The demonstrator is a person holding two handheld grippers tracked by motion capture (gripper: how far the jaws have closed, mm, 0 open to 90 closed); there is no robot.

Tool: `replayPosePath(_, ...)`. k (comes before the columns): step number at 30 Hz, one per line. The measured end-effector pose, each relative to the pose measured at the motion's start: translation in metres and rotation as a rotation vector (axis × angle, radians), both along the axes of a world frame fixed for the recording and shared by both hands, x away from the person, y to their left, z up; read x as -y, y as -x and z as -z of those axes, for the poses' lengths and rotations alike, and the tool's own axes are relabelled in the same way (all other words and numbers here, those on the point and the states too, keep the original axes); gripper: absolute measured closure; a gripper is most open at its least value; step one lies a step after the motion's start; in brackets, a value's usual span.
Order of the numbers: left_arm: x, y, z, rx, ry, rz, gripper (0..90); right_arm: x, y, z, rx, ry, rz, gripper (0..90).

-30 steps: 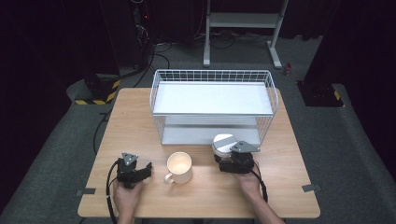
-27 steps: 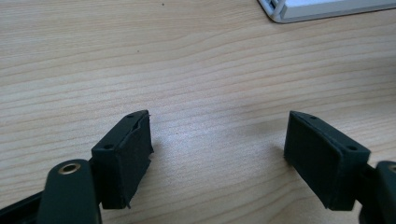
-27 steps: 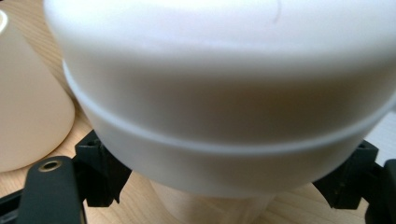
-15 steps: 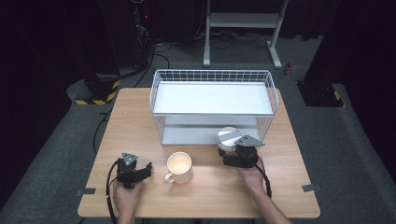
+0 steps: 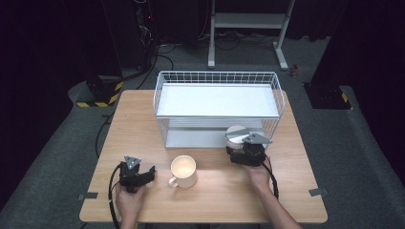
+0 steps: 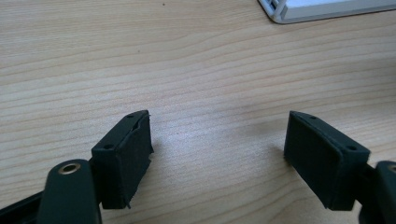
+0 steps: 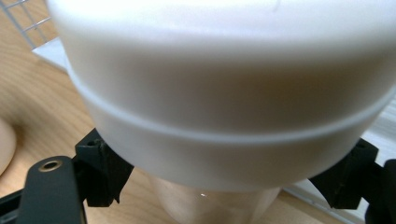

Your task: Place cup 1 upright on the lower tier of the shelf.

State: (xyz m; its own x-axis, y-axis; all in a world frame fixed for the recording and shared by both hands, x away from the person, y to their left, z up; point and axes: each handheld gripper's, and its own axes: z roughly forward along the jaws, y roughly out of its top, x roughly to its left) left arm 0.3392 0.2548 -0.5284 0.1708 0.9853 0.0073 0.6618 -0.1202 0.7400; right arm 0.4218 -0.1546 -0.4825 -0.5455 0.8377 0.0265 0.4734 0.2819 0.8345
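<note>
A white round container (image 5: 234, 134) with a wide ridged upper part is held just in front of the rack's lower shelf (image 5: 196, 138). My right gripper (image 5: 237, 144) is shut on it; in the right gripper view the container (image 7: 224, 93) spreads above both jaws, which press its narrower lower part. A cream mug (image 5: 184, 170) stands on the wooden table (image 5: 215, 195) between the two hands, handle to the left. My left gripper (image 5: 149, 172) rests low at the front left, open, with bare wood between its fingers (image 6: 123, 158).
A white wire rack (image 5: 217, 76) with a flat upper shelf stands across the far half of the table; its base corner (image 6: 327, 9) shows in the left gripper view. The mug's edge (image 7: 4, 144) lies left of the right gripper. Dark floor and cables surround the table.
My right gripper has carried the white container away from the person toward the rack and slightly right. The left gripper and the mug have stayed put.
</note>
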Motion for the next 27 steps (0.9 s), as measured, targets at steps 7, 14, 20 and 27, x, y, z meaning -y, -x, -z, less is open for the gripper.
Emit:
replayPosePath(7,0.0,0.001,0.0,0.004,-0.001,-0.006,23.4,0.003,-0.008,0.002,-0.01,0.0,0.027,18.1)
replayPosePath(14,0.0,0.001,0.0,0.004,-0.001,-0.008,23.3,0.004,-0.012,0.005,-0.002,0.008,0.042,18.2)
replayPosePath(20,0.0,0.001,0.0,0.004,-0.002,-0.008,23.4,0.005,-0.013,0.006,0.011,0.014,0.038,18.4)
replayPosePath(27,0.0,0.0,0.0,0.001,-0.002,-0.006,23.2,0.007,-0.017,0.007,0.016,0.013,0.032,18.5)
